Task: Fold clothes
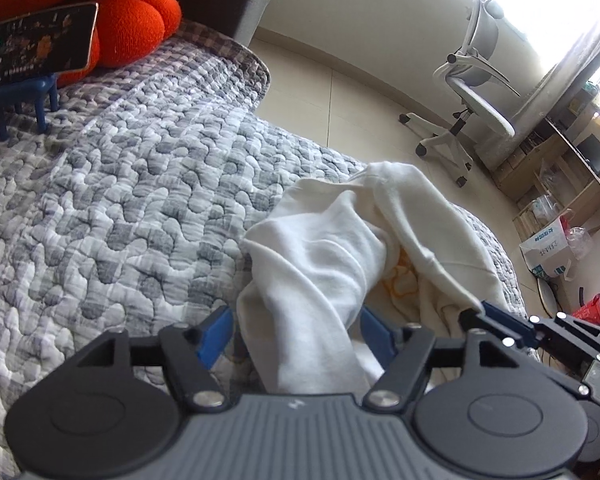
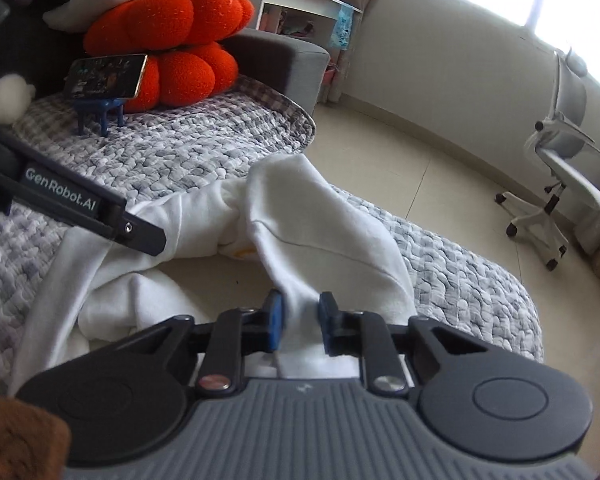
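Note:
A white garment [image 1: 320,248] lies crumpled on the quilted bedspread, with a pale yellow print showing inside its folds. My left gripper [image 1: 294,330] stands open and wide, a thick fold of the garment running loosely between its blue pads [image 1: 216,332]. My right gripper [image 2: 302,320] is shut on a narrow ridge of the white garment [image 2: 320,216], the blue pads pressing it from both sides. In the left wrist view the right gripper [image 1: 474,312] bites the garment's right edge. A finger [image 2: 148,236] of the left gripper lies over the garment's left part in the right wrist view.
The grey-and-white quilted bedspread [image 1: 120,184] reaches far to the left. Orange plush cushions [image 2: 172,48] and a phone on a blue stand [image 2: 104,76] sit at the far end. A white office chair [image 2: 560,184] stands on the tiled floor; bags and shelves [image 1: 548,248] lie at the right.

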### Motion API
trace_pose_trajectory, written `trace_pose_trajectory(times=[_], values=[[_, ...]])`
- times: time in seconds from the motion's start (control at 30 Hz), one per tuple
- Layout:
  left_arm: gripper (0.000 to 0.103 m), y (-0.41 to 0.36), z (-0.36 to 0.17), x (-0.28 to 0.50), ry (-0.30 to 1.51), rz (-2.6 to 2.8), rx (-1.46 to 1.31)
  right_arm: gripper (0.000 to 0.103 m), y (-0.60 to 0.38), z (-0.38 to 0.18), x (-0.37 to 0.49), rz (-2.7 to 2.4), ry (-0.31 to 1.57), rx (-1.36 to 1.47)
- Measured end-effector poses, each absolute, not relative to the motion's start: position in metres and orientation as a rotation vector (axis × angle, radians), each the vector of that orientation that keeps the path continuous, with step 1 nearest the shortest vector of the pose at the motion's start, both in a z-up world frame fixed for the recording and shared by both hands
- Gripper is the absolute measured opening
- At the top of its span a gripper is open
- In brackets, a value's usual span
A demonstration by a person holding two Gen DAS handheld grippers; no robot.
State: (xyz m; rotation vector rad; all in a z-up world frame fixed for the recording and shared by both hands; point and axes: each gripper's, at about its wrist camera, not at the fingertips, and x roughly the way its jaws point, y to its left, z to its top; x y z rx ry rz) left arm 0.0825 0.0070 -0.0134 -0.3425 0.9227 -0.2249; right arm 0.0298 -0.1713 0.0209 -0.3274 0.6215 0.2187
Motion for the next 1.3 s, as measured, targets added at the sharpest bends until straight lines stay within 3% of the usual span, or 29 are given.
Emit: trace_pose_trajectory(times=[0.03,0.1,0.13,0.17,0.23,0.57,0.8,0.93,1.0,1.3], values=[[0.073,0.006,-0.015,0.083,0.926,-0.231,-0.346,0.010,-0.178,0.030,0.025,0.195,0.605,-0.335],[0.057,0.006,-0.018,0.083,0.924,-0.258,-0.355,0.007,-0.184,0.043,0.023,0.166,0.566,-0.311],[0.034,0.005,-0.017,0.083,0.923,-0.274,-0.361,0.005,-0.193,0.048,0.023,0.157,0.551,-0.284],[0.025,0.005,-0.016,0.082,0.919,-0.282,-0.369,0.004,-0.200,0.051,0.025,0.140,0.541,-0.265],[0.020,0.006,-0.010,0.078,0.890,-0.281,-0.368,0.001,-0.206,0.056,0.022,0.072,0.512,-0.276],[0.014,0.023,0.032,0.052,0.717,-0.204,-0.268,0.001,-0.295,0.138,-0.082,-0.077,0.438,-0.286],[0.013,0.031,0.035,0.050,0.693,-0.141,-0.182,0.001,-0.340,0.189,-0.161,-0.217,0.295,-0.265],[0.013,0.028,0.050,0.039,0.588,-0.144,-0.149,0.001,-0.325,0.192,-0.157,-0.259,0.224,-0.248],[0.013,0.028,0.055,0.035,0.547,-0.141,-0.144,0.001,-0.285,0.166,-0.119,-0.262,0.177,-0.244],[0.013,0.022,0.100,-0.010,0.222,-0.158,-0.085,0.001,-0.312,0.170,-0.190,-0.309,-0.059,-0.186]])
